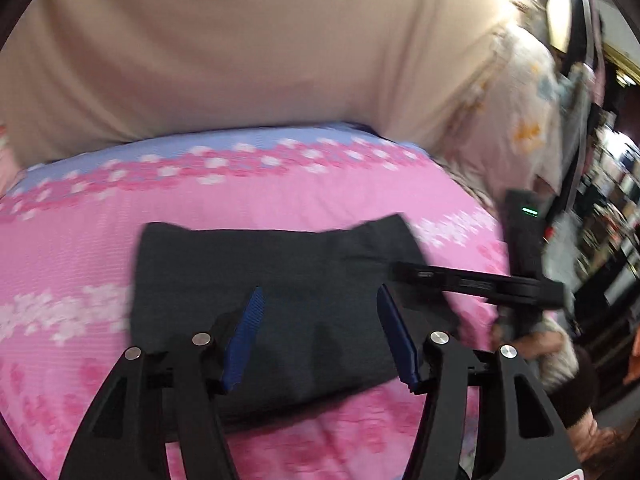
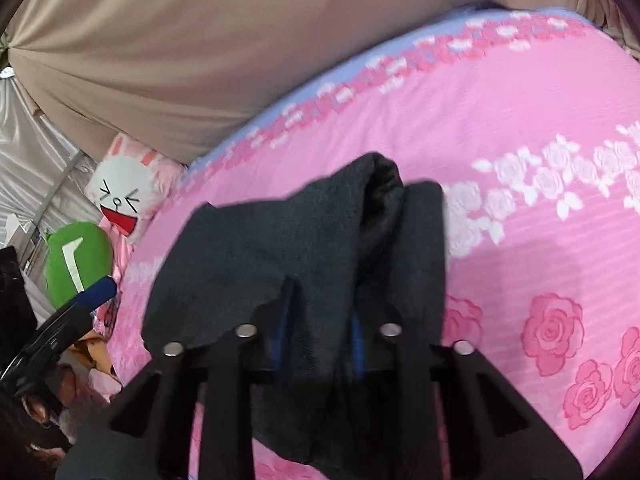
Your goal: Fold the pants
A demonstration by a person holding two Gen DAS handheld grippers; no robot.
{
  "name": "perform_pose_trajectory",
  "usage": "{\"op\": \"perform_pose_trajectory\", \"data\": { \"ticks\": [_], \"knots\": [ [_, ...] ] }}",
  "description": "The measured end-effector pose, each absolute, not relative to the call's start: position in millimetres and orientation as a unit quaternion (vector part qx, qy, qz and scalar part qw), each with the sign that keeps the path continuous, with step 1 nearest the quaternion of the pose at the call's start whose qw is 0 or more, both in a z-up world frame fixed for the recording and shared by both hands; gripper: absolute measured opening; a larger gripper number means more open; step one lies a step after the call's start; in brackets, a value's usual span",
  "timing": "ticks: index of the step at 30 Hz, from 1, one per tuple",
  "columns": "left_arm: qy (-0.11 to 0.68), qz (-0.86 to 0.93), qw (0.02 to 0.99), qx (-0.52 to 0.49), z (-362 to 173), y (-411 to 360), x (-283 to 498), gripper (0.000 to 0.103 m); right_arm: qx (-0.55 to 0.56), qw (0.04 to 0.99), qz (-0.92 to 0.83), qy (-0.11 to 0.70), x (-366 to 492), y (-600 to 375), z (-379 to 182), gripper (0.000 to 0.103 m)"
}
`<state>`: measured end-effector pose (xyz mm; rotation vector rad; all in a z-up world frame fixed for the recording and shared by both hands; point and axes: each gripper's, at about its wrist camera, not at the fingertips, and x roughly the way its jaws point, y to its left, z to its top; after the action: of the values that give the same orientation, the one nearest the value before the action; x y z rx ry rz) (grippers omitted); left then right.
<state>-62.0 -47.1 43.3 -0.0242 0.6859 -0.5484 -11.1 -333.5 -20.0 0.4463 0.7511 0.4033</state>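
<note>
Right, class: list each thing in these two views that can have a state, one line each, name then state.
Dark pants: folded into a compact block on the bed, one end bunched and lifted.
Left hand-held gripper: open, nothing between its blue pads, above the pants.
Right hand-held gripper: shut on the pants' bunched end.
Pink floral bedsheet: spread flat.
Rabbit cushion: lying at the bed's edge.

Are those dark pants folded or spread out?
Folded: the dark pants lie as a compact rectangle on the pink bedspread, one part bunched in the right gripper.
</note>
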Motion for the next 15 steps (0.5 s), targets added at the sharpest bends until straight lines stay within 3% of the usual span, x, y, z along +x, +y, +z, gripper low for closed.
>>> {"op": "perform_pose_trajectory", "data": {
  "ticks": [2,5,6,8,11,15],
  "knots": [
    [0.329,-0.239,0.913,-0.033,45.6,-21.9,-55.8,0.057,0.213,0.899,0.184,0.336,-27.1,-340.7,-5.5,0.013],
    [0.342,-0.201,0.916,-0.062,38.6,10.1,-36.5,0.065,0.206,0.896,0.134,0.369,-23.3,-356.3,-25.7,0.015],
    [0.347,-0.198,0.914,-0.066,34.6,11.3,-31.5,0.065,0.211,0.889,0.123,0.387,-18.1,-359.8,-37.6,0.028],
    [0.370,-0.196,0.904,-0.084,19.8,23.4,-16.6,0.065,0.242,0.884,0.115,0.383,-21.9,-369.5,-35.1,0.038],
    [0.409,-0.196,0.882,-0.133,-5.6,35.6,-4.6,0.065,0.232,0.899,0.095,0.358,-37.8,-375.6,-18.4,0.069],
    [0.445,-0.198,0.852,-0.192,-32.6,46.1,1.7,0.073,0.271,0.866,0.127,0.401,-38.0,-377.4,-38.5,0.071]
  ]
}}
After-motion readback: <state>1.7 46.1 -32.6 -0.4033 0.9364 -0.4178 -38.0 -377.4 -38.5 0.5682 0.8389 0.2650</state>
